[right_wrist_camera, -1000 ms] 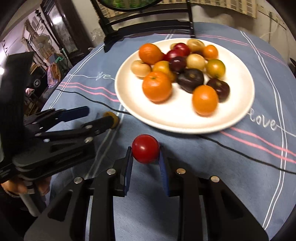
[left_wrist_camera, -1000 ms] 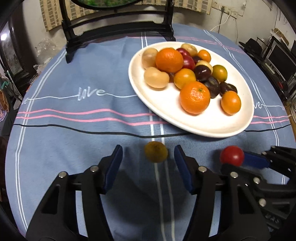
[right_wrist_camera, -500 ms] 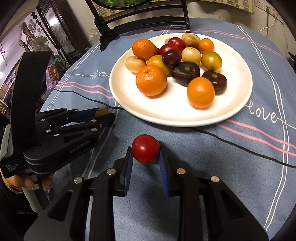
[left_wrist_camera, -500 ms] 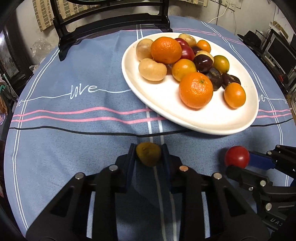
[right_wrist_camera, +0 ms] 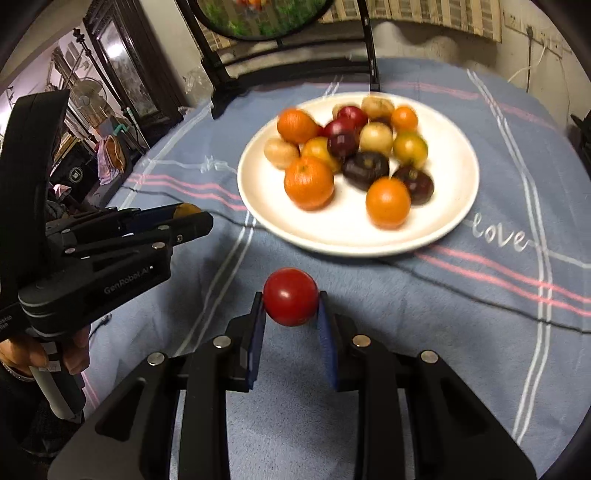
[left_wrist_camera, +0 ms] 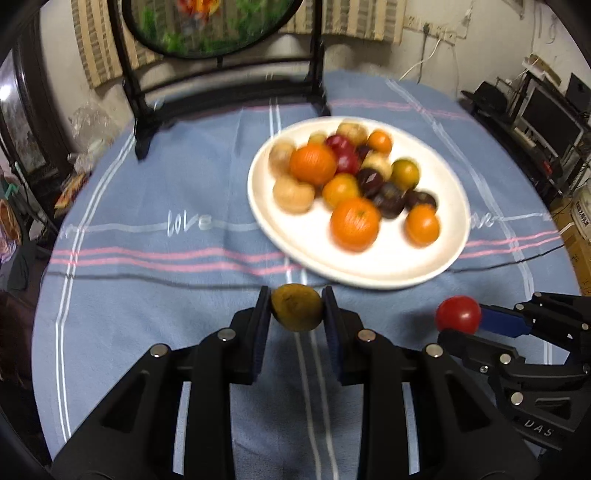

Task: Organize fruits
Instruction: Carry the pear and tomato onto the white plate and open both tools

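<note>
Left gripper [left_wrist_camera: 297, 308] clamps an olive-yellow fruit [left_wrist_camera: 296, 307]; right gripper [right_wrist_camera: 290, 302] clamps a red fruit [right_wrist_camera: 290, 301]. Fruit plate [left_wrist_camera: 369, 271] at one o'clock.

Round table under a blue cloth [left_wrist_camera: 155, 280] with pink and white stripes and the word "love" stitched in white. At the far edge, a dark wooden stand [left_wrist_camera: 225, 96] bearing a round panel [left_wrist_camera: 207, 26] with green and orange in it. Behind, a pale wall [left_wrist_camera: 436, 44] with a strip of striped beige fabric [left_wrist_camera: 92, 48] and a white cable [left_wrist_camera: 424, 62] running down from a socket. On the right, dark shelves [left_wrist_camera: 535, 122] with black equipment and screens. On the left, a dark glazed cabinet [right_wrist_camera: 125, 74], a standing fan [right_wrist_camera: 86, 98] and cluttered bags [left_wrist_camera: 88, 125]. Dim indoor light, much of it blurred.
</note>
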The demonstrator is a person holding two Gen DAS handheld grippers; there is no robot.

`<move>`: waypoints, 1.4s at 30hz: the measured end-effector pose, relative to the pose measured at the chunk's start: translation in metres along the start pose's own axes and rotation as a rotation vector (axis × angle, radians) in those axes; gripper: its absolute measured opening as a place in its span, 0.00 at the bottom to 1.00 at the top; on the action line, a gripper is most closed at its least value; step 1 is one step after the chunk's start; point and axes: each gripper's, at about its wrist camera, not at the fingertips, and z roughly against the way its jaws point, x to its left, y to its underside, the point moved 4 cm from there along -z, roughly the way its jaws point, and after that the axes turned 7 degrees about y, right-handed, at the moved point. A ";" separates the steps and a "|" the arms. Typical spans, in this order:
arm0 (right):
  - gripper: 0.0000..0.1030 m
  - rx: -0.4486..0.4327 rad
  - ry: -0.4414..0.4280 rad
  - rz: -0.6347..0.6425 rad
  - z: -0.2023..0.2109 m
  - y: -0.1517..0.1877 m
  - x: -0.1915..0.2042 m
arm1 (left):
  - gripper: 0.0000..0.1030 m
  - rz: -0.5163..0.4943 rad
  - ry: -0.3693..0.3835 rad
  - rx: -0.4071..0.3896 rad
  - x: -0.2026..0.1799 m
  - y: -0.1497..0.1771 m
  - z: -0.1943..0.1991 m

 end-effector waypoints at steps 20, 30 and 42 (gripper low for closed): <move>0.27 -0.205 0.030 -0.024 0.047 -0.103 -0.036 | 0.27 -0.072 0.023 -0.112 -0.037 -0.096 0.008; 0.27 -0.140 0.071 -0.064 0.006 -0.109 -0.069 | 0.27 -0.017 0.024 -0.053 -0.009 -0.103 -0.038; 0.27 -0.092 0.058 -0.067 -0.037 -0.132 -0.079 | 0.27 -0.084 0.021 -0.033 -0.022 -0.118 -0.070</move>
